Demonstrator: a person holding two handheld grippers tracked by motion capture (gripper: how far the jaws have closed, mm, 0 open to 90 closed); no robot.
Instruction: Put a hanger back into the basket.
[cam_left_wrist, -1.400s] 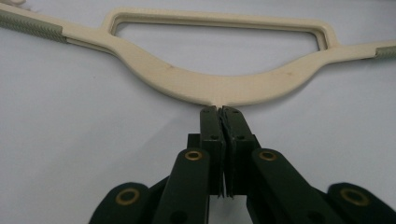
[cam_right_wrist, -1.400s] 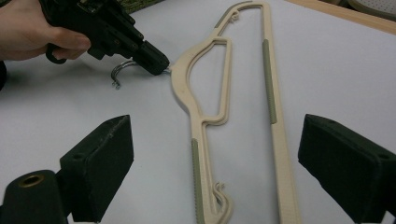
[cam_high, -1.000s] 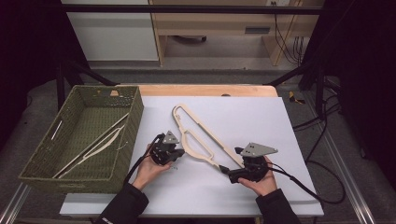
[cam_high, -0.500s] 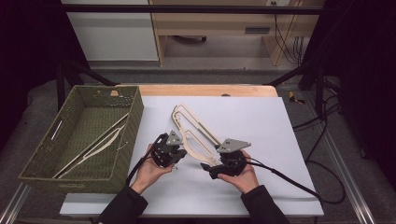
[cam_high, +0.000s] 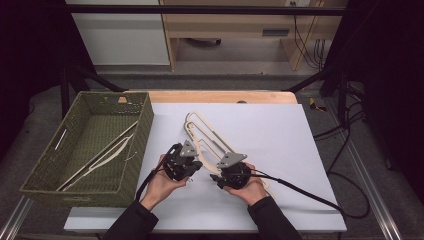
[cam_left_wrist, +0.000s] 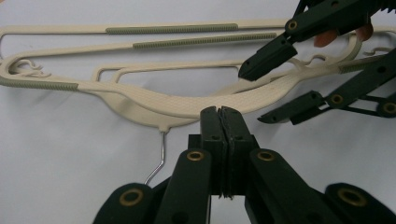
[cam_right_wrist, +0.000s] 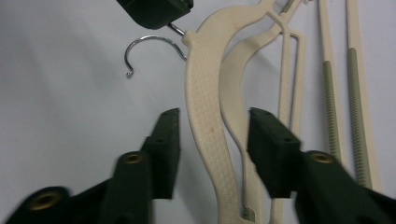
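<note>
Two cream plastic hangers (cam_high: 201, 134) lie stacked on the white table (cam_high: 280, 135), their wire hook (cam_right_wrist: 145, 43) pointing toward the person. In the left gripper view my left gripper (cam_left_wrist: 219, 112) is shut, its tips against the top hanger's (cam_left_wrist: 187, 105) lower edge beside the hook's stem (cam_left_wrist: 161, 148); nothing shows between the jaws. My right gripper (cam_right_wrist: 215, 116) is open, and its jaws stand on either side of the top hanger's broad arm (cam_right_wrist: 208, 116). From above, the left gripper (cam_high: 192, 165) and right gripper (cam_high: 216, 179) sit close together, each in a hand.
A green woven basket (cam_high: 145, 125) stands at the table's left with a few pale hangers (cam_high: 100, 157) lying in it. Cables trail from both grippers toward the front right. A wooden strip (cam_high: 220, 96) runs along the table's far edge.
My right gripper has moved left along the hanger toward its middle and the left gripper. The hangers have shifted slightly left and toward the person. The left gripper has barely moved.
</note>
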